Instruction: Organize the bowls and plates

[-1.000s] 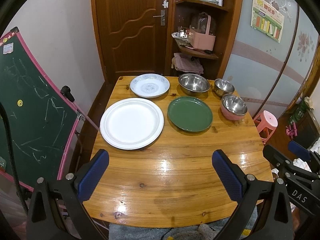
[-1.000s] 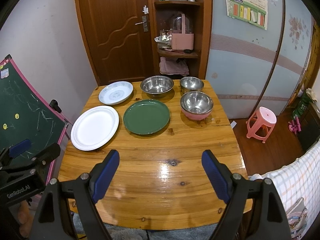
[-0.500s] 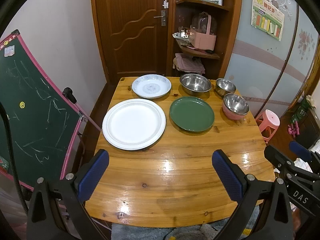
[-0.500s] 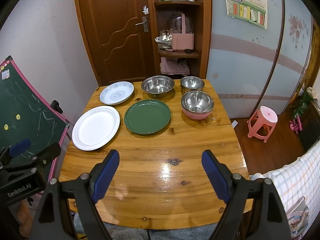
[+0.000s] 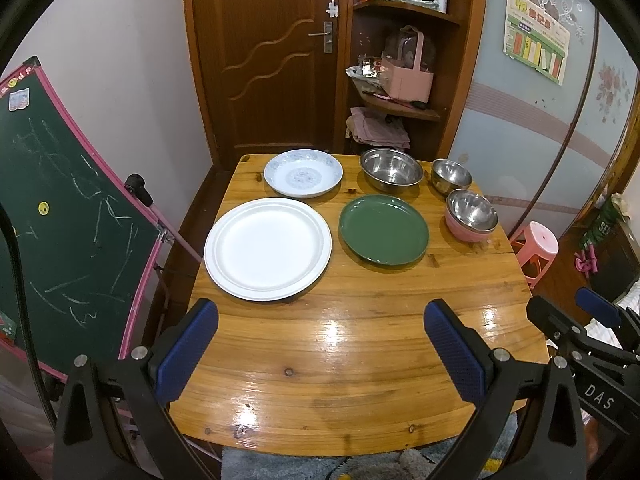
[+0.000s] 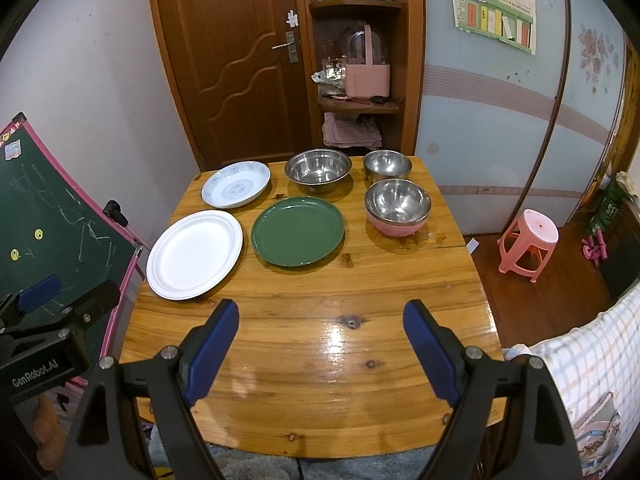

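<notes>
You hold both the left gripper (image 5: 320, 336) and right gripper (image 6: 320, 336) spread wide, empty, nothing stacked yet. Judging by the layout, reach for the green plate (image 6: 298, 230) next.

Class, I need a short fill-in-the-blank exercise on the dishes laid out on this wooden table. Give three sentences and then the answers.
1. The number of plates on the wooden table is ____.
2. The plate lying between the white plate and the pink bowl is coloured ____.
3. The left tool and the right tool both hold ____.

Answers: three; green; nothing
</notes>
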Motion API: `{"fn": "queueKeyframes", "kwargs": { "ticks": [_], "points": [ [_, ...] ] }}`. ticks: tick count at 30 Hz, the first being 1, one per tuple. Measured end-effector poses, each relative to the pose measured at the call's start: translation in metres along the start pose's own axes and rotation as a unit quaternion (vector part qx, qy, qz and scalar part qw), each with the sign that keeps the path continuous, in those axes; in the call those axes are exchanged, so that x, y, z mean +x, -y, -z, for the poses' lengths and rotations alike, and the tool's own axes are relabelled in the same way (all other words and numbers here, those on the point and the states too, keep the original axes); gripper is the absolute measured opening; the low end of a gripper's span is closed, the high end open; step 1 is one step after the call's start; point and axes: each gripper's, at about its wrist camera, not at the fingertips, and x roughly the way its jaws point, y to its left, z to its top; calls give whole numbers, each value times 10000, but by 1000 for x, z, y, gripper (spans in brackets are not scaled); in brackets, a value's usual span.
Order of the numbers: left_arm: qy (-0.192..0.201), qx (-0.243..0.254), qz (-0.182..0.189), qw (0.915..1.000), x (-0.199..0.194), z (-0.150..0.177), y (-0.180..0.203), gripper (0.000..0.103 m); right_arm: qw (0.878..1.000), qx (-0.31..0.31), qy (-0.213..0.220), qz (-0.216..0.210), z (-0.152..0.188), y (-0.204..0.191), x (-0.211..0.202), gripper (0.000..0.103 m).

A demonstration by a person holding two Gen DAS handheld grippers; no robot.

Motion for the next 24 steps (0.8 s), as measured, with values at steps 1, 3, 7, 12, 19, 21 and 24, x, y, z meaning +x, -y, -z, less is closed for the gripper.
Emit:
{"fn": "queueKeyframes", "kwargs": {
  "ticks": [1, 3, 7, 12, 19, 21, 24],
  "points": [
    [2, -2, -2, 10000, 0, 0, 0, 102, 10000, 3, 4, 2, 0, 1, 0, 85],
    [2, -10, 7, 10000, 0, 0, 1, 102, 10000, 18, 2, 29, 0, -1, 0, 85],
    [4, -51, 6, 10000, 1, 1, -1, 102, 10000, 21, 4, 73, 0, -2, 3, 85],
    [-5, -77, 115, 9999, 2, 0, -4, 102, 10000, -13, 13, 56, -1, -4, 4, 85],
    [45, -36, 197, 9998, 0, -2, -6, 102, 10000, -19, 24, 53, -3, -2, 4, 85],
    [52, -4, 266, 9996, 0, -3, -6, 102, 10000, -51, 28, 66, -4, -4, 6, 85],
    [59, 10, 318, 9995, 0, -4, -6, 102, 9999, -88, 40, 69, -7, -3, 7, 85]
  ]
}}
